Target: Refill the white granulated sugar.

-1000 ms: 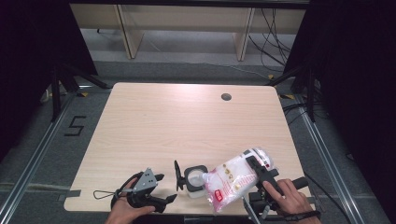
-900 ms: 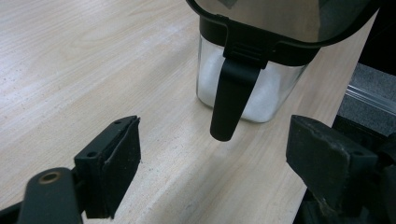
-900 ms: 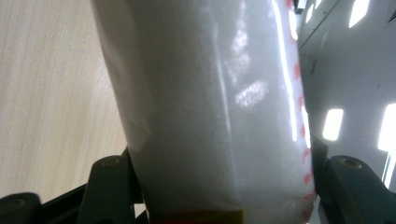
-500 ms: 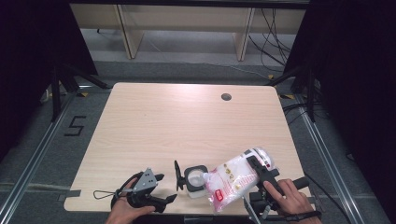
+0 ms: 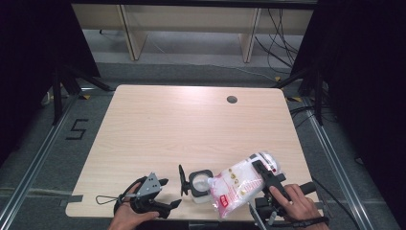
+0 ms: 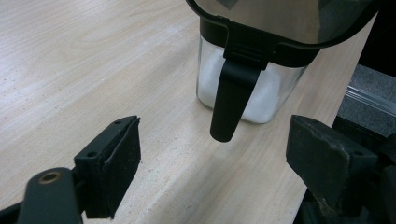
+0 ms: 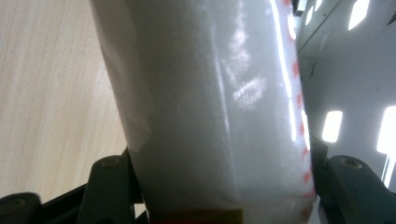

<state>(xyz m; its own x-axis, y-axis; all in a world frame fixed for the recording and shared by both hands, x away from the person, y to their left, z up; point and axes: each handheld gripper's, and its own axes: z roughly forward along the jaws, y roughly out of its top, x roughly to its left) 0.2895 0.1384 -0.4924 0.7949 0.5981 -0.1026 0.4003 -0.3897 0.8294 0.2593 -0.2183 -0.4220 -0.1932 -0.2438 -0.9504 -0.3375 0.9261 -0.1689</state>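
A black "5" (image 5: 76, 129) on the floor left of the table (image 5: 191, 120)

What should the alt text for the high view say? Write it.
The right gripper holds a white bag tilted over an open-lidded glass jar near the front edge of a wooden table. The left gripper, jaws open, rests beside the jar.

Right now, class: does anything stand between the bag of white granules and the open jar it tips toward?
Nothing visible does. The bag, clamped in the right gripper, tilts toward the jar; the lid is flipped up on the jar's far side.
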